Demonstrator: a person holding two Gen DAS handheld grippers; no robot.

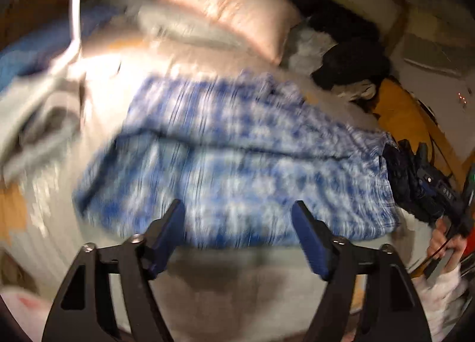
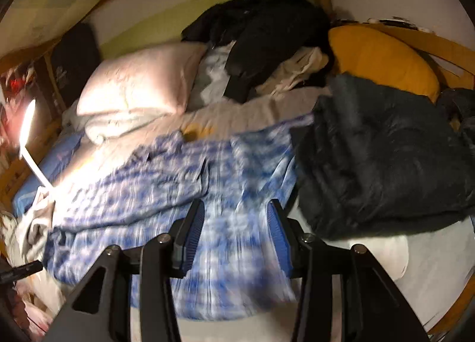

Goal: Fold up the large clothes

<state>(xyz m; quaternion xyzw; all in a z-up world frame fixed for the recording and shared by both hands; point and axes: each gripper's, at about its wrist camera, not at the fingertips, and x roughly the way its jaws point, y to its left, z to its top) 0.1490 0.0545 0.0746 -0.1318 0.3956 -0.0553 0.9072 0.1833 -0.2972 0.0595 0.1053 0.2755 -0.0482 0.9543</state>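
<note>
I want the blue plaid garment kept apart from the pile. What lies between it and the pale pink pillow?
A bare strip of beige bedsheet separates the blue plaid garment from the pink pillow, clearest in the right wrist view.

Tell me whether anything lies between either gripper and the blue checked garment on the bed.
Nothing visible does. The blue checked garment lies spread just past the open left gripper and right gripper, with only air between. A dark fleece pile sits beside it, covering one edge.
</note>
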